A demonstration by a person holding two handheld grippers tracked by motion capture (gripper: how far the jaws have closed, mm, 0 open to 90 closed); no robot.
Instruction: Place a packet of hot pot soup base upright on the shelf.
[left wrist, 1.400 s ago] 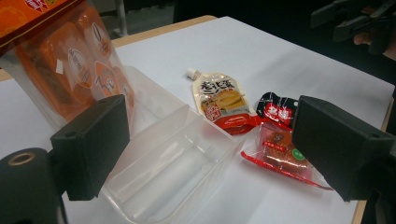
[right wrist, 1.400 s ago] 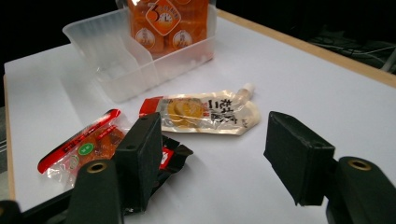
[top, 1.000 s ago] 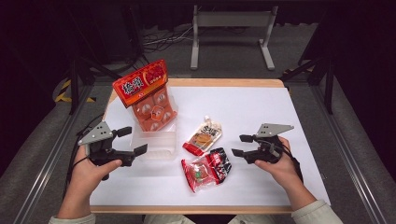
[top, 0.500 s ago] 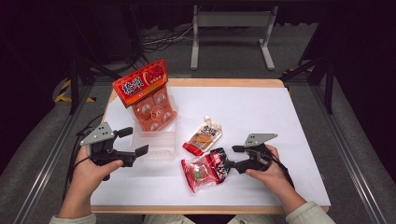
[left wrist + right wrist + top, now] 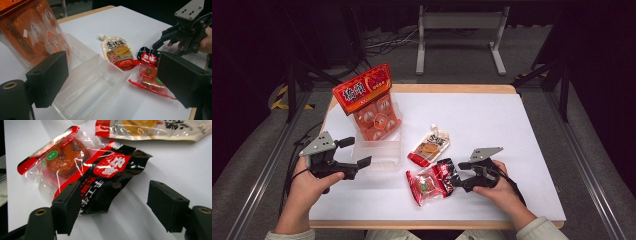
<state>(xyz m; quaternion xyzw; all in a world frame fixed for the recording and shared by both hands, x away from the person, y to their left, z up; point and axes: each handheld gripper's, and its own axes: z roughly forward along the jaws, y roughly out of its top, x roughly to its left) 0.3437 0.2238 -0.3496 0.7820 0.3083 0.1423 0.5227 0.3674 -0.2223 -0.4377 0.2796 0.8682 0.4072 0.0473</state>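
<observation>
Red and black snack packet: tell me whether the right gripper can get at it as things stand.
Probably yes. The right gripper is open right at the black end of the red and black snack packet, its jaws either side of that edge in its own view. Nothing lies between them; the spouted pouch sits farther off.

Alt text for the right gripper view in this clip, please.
The right gripper's two black jaws stand open around the black end of a red-and-black snack packet lying on the white table. A cream-and-red spout pouch lies beyond it.
</observation>
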